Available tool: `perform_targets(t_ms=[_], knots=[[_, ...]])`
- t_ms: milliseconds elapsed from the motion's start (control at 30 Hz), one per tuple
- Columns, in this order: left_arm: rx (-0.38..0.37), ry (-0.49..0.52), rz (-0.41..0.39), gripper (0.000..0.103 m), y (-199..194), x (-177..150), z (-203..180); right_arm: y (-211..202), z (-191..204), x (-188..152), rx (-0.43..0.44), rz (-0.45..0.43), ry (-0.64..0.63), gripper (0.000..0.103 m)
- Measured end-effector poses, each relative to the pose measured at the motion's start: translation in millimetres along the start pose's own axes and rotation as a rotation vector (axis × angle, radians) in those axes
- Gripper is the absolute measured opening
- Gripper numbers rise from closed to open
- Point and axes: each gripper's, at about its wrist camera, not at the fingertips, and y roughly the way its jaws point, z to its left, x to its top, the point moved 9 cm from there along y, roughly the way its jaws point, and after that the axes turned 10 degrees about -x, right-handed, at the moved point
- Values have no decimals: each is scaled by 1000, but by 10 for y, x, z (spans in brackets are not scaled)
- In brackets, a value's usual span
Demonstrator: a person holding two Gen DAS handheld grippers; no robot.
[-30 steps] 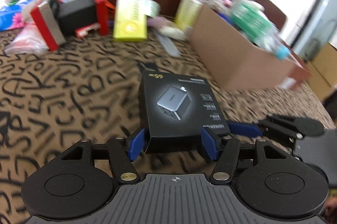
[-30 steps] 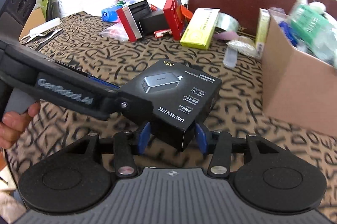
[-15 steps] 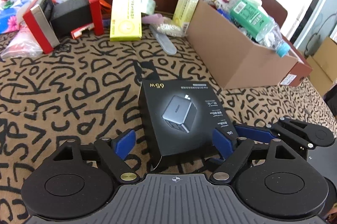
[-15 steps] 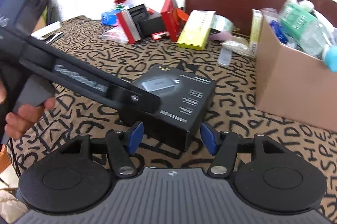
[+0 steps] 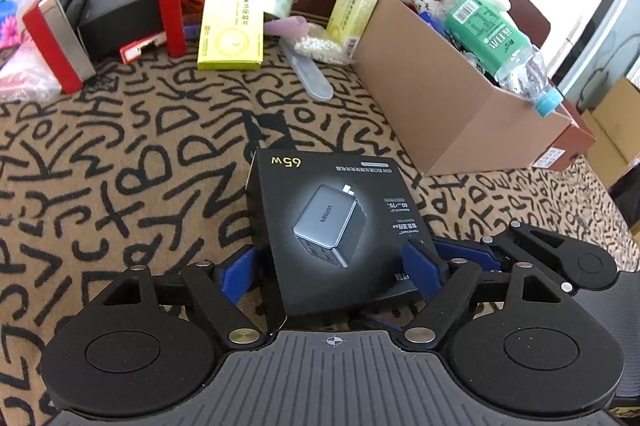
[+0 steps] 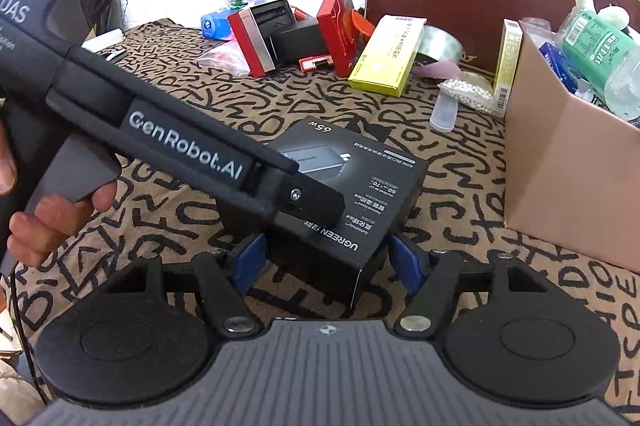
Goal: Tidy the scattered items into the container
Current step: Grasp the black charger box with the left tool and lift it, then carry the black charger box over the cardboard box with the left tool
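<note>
- Between the blue pads of the left claw, in the left wrist view, the black charger box is seen lying flat on the patterned tabletop; the claw stands spread, a gap showing beside each pad, so nothing is gripped.
- The box is judged stiff cardboard, light to moderate in weight, with a smooth printed skin that could slip; its two opposite side walls are judged the proper place to be pinched.
- The printed face is turned up. The "65w" edge points away from the camera, and the long axis is seen to run away from the claw, skewed slightly leftward.
- The cardboard container, already well filled, is noted up and to the right, well apart from the box.
- Ahead of the right claw, in the right wrist view, the same charger box is met corner-on, its near vertical edge between the pads.
- This claw is likewise spread wide and holds nothing.
- The left claw's body lies across the box top, and the container stands to the right.
</note>
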Motion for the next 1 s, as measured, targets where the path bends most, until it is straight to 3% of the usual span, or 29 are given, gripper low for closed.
perform_targets(t_ms=[333, 500, 767, 1000], knots=[[40, 39, -8, 79, -99, -26, -127, -107, 18, -8, 10, -9, 31, 72], [25, 55, -73, 80, -338, 116, -330, -384, -13, 150, -15, -74, 26, 71], [-11, 147, -252, 80, -774, 728, -859, -929, -299, 747, -95, -261, 35, 71], [-58, 222, -359, 80, -800, 1487, -1412, -1225, -856, 1285, -183, -376, 45, 71]])
